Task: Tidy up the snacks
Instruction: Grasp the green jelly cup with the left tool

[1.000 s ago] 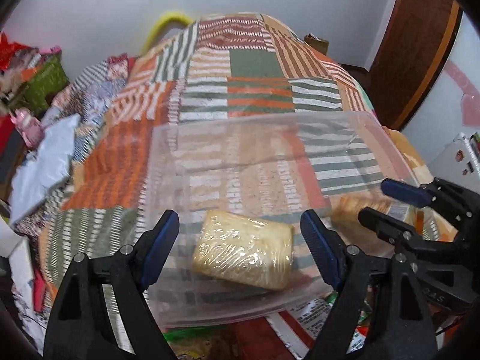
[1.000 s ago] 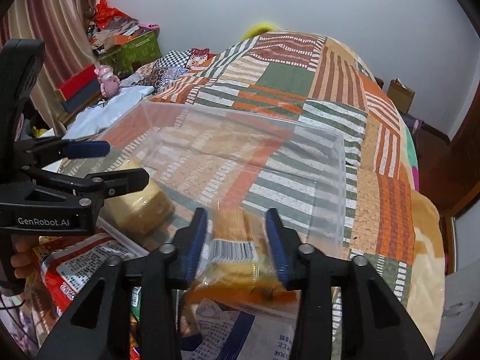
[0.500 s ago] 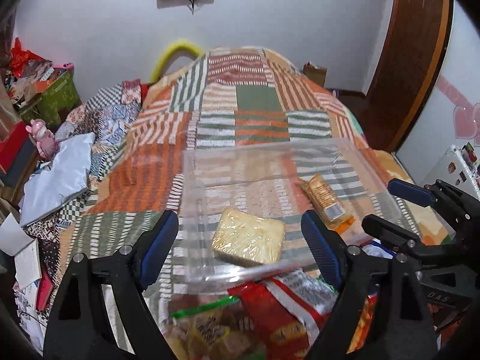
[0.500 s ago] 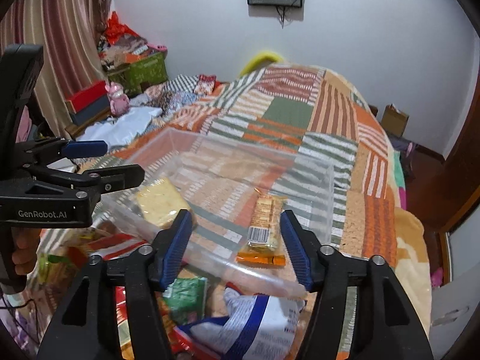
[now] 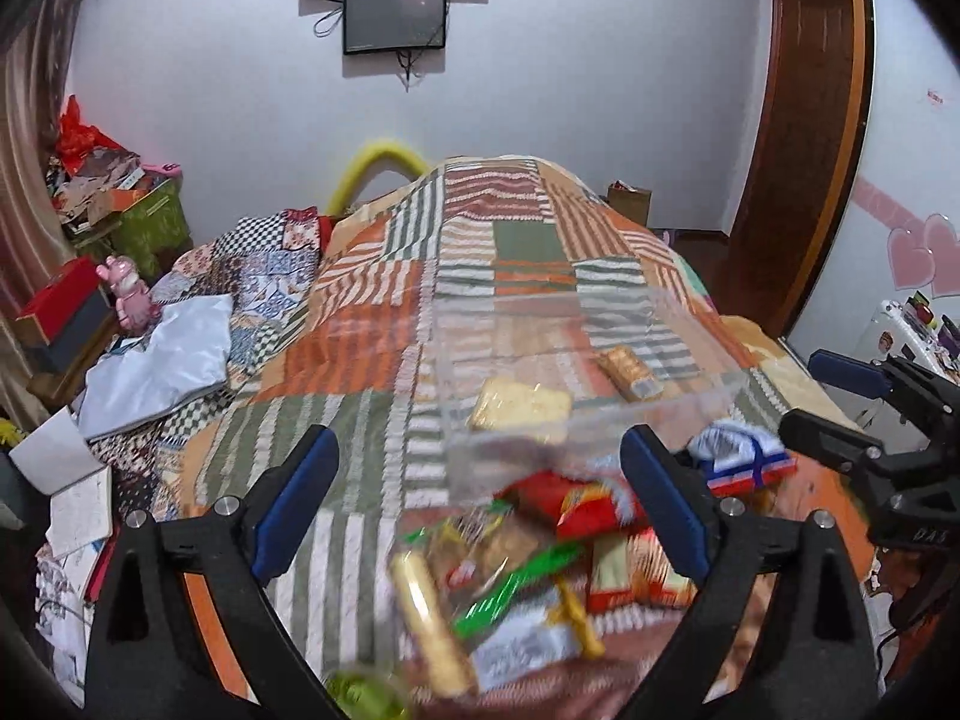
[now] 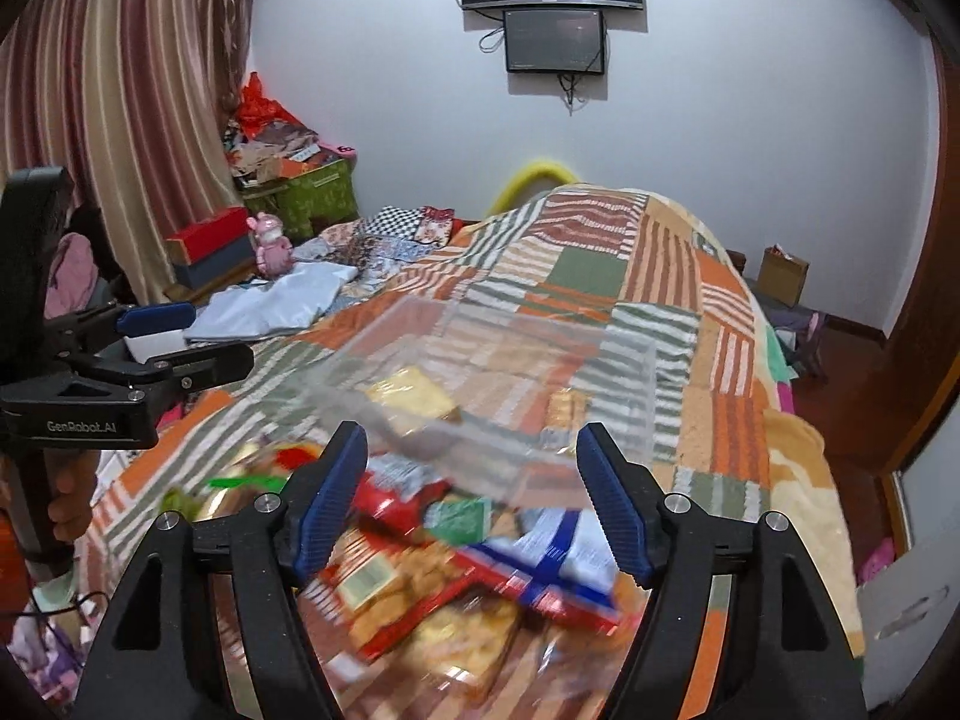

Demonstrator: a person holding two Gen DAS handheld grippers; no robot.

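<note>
A clear plastic bin [image 5: 690, 405] [image 6: 624, 414] stands on the patchwork bedspread. Inside lie a yellow wrapped cake [image 5: 519, 403] [image 6: 411, 391] and a small orange biscuit pack [image 5: 630, 367] [image 6: 564, 405]. A blurred heap of snack packs [image 5: 540, 552] [image 6: 456, 564] lies on the bed in front of the bin, among them a red bag [image 5: 570, 501] and a white-and-blue bag [image 5: 744, 456] [image 6: 558, 552]. My left gripper [image 5: 480, 501] is open and empty above the heap. My right gripper [image 6: 474, 501] is open and empty, over the heap and the bin's near wall.
The patchwork bed [image 5: 516, 246] stretches away to the white wall. Folded cloth and bedding [image 5: 162, 354] lie at the left, with boxes and a pink toy [image 5: 129, 294] beyond. A wooden door [image 5: 798, 120] stands at the right. The floor drops off right of the bed [image 6: 840, 324].
Both grippers have pulled back and up from the bin, and the right one has opened wide. The orange biscuit pack now lies in the bin. The snack heap has come into view.
</note>
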